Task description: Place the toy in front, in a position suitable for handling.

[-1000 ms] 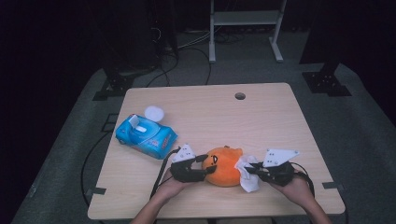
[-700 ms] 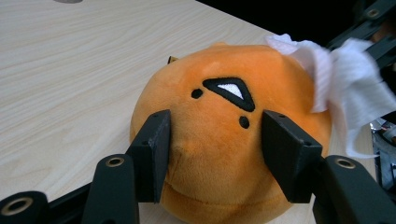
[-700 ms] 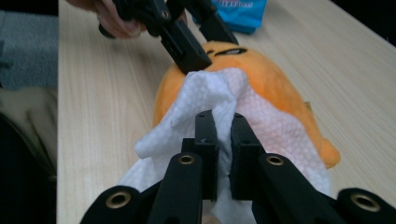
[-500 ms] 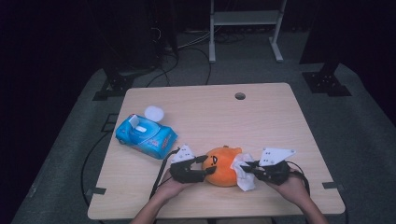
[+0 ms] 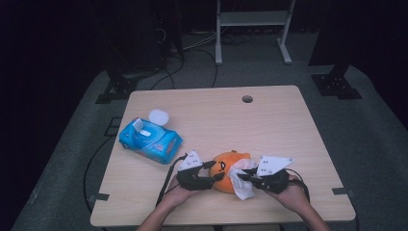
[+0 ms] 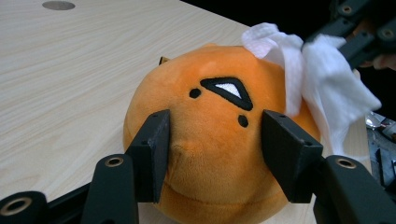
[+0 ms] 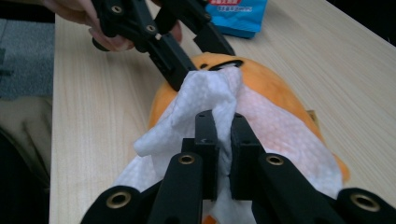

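Right claw (image 7: 223, 140) pinching wipe (image 7: 210, 98)

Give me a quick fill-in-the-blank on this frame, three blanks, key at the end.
1. The left tongs squeeze the round ____ plush toy.
2. The right tongs pinch a white ____ that lies against the toy.
3. The wipes pack on the table is coloured ____.

Missing words: orange; wipe; blue
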Tool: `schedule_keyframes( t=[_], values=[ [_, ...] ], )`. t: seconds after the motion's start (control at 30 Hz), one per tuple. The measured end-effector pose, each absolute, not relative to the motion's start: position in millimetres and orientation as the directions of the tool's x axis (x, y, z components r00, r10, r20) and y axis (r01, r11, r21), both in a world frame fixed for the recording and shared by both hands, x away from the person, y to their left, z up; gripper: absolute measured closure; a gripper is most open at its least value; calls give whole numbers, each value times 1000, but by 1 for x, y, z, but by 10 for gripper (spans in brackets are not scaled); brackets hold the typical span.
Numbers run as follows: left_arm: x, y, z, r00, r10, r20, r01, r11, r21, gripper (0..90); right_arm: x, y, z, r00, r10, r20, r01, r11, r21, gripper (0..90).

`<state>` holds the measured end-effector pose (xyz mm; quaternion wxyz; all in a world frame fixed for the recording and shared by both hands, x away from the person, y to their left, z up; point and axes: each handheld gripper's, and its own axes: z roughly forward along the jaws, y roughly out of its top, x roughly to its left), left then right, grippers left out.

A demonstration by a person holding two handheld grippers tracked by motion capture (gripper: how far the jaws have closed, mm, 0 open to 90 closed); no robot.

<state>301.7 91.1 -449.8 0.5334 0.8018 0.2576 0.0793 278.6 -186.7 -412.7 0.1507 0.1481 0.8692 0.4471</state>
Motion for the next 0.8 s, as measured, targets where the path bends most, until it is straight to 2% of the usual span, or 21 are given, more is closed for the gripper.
schedule_keyframes(
  t=[0.13,0.2,0.27,0.37,0.5,0.53,0.57,0.63,0.67,0.8],
  values=[
    [300,91,-450,863,486,-140,319,-309,896,433,290,-212,-416,-878,472,-77,206,518,830,837],
    [299,90,-450,869,476,-135,312,-316,896,433,294,-221,-417,-866,499,-10,255,459,851,836],
    [298,91,-450,874,465,-138,309,-315,897,431,297,-222,-417,-868,496,29,269,420,866,835],
    [295,92,-448,885,444,-140,303,-321,897,401,298,-217,-419,-876,481,31,269,433,860,834],
    [292,95,-440,898,427,-110,259,-309,915,332,299,-215,-427,-890,452,60,285,450,846,835],
    [293,95,-438,894,434,-111,257,-293,921,280,299,-215,-428,-894,443,66,288,455,843,835],
    [293,92,-438,885,455,-103,251,-278,927,266,297,-217,-431,-898,433,81,296,458,838,835],
    [293,90,-440,884,457,-100,252,-287,924,264,296,-217,-432,-902,424,81,296,473,830,835],
    [292,85,-446,891,446,-81,243,-320,916,277,295,-218,-432,-901,427,79,299,478,826,835],
    [290,83,-448,887,456,-75,247,-331,911,337,293,-218,-428,-896,440,57,288,479,829,836]
  ],
)
